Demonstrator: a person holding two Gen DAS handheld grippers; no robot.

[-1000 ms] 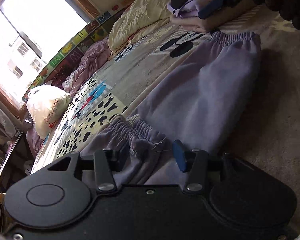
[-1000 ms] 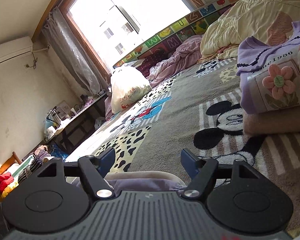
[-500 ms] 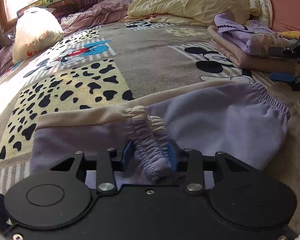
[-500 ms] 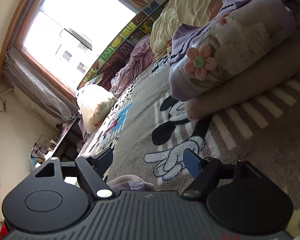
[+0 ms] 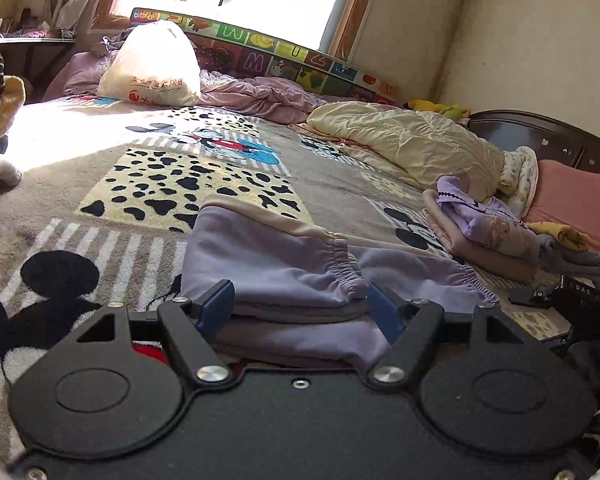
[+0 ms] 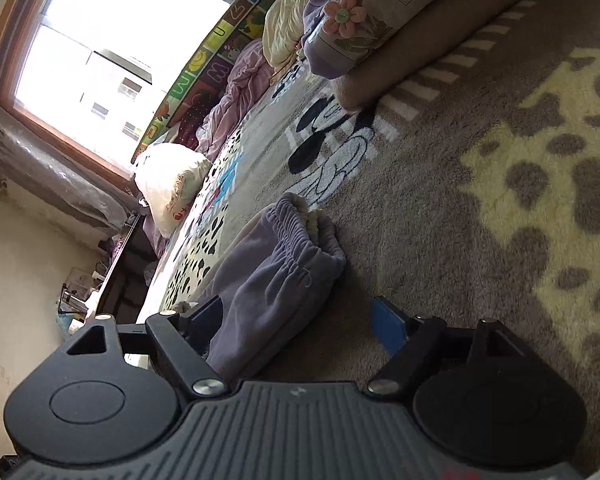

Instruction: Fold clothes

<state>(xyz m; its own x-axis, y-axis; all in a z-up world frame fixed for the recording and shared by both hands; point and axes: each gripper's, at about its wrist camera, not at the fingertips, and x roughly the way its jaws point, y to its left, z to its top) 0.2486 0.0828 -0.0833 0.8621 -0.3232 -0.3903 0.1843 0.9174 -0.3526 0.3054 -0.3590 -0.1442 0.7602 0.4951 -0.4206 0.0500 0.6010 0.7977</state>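
Two grippers sit low over a bed covered by a cartoon-print blanket (image 5: pixel 100 184), each with its jaws spread. In the left wrist view the left gripper (image 5: pixel 300 312) has its blue pads either side of the folded lilac trousers (image 5: pixel 284 264), gripping nothing; the garment lies in stacked layers between and just beyond the fingertips, an elastic cuff doubled back on top and a cream lining showing along the far fold. That view alone shows the whole folded bundle. The right wrist view, rolled sideways, catches only one gathered end of the trousers (image 6: pixel 276 272), lying on the blanket against the inner side of the right gripper's (image 6: pixel 300 320) left finger, while the blue pad of the other finger stands clear over bare blanket.

Farther on, toward the right edge of the bed, a stack of folded clothes (image 5: pixel 496 236) rests on the blanket; the right view shows a pink fabric flower on its top lilac piece (image 6: pixel 342 12), which the left view does not resolve. Beyond lie a cream quilt (image 5: pixel 404 144), a crumpled pink sheet (image 5: pixel 260 96) and a white plastic bag (image 5: pixel 152 68) near the far edge, under an alphabet-print mat (image 5: pixel 284 52) and the bright window (image 6: pixel 112 40). Only the left view shows the dark headboard (image 5: pixel 540 136) at the far right corner.
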